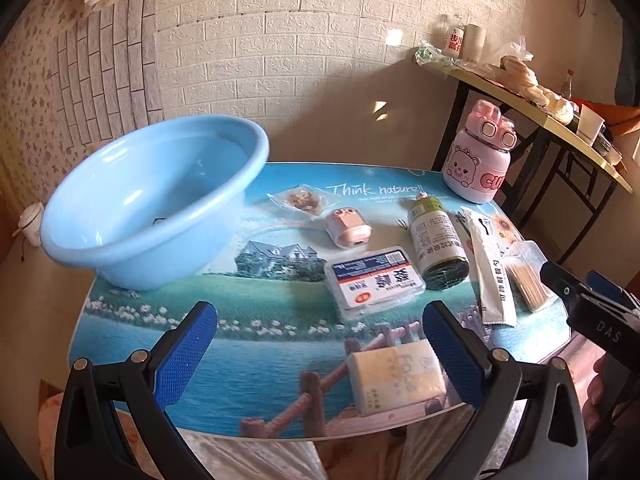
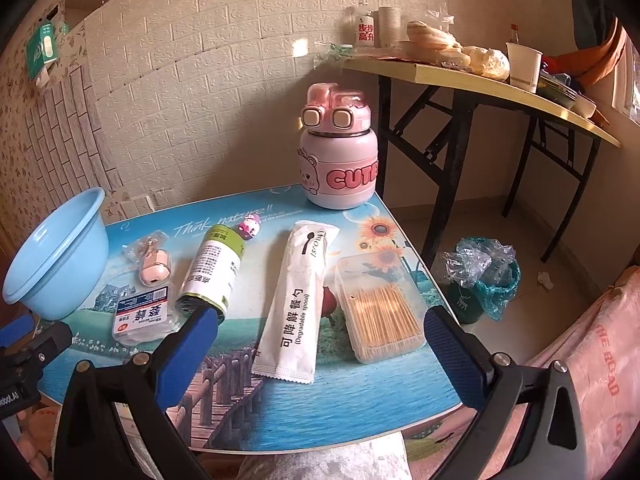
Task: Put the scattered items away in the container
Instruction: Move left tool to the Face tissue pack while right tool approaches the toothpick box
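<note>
Round glossy light-blue plastic basin at counter left, its near rim cut off in the right view. Green-labelled cylindrical bottle lies on its side, cap pointing away. Long white paper spoon sachet runs near-to-far. Clear toothpick box beside it. Left tongs wide; right tongs wide, both empty.

Left tongs gape wide above the table, beside a yellow soap bar.
</note>
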The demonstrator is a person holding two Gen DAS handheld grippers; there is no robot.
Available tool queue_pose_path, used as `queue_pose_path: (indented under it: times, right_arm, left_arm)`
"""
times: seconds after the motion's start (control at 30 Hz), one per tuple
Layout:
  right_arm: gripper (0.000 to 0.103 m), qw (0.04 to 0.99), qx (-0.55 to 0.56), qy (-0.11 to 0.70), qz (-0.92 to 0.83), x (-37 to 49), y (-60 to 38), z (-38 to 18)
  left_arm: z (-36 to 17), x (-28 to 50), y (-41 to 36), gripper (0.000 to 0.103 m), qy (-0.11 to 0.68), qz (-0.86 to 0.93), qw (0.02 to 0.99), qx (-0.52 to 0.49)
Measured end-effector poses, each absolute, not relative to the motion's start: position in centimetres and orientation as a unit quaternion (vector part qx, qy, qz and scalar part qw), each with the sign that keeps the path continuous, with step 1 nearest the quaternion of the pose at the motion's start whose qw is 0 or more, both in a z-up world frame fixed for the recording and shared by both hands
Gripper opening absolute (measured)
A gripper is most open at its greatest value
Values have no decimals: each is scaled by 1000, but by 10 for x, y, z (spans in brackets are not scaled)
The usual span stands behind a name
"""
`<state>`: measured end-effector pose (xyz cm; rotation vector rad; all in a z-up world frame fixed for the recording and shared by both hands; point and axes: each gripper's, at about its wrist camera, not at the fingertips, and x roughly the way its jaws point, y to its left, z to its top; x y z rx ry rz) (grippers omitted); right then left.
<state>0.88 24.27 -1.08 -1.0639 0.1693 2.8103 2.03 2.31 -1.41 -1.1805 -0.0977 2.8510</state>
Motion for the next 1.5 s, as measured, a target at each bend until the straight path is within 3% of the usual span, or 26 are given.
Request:
queue_pose_path:
  times: [1.23, 1.5]
  right_arm:
    - [103, 80, -371, 71, 923, 4, 291, -54]
    - [103, 73, -377, 78, 920, -1, 296, -66]
  left_arm:
    - [-71, 46, 77, 103, -34, 949, -18, -312]
    - [-77, 47, 83, 88, -25, 954, -7, -299]
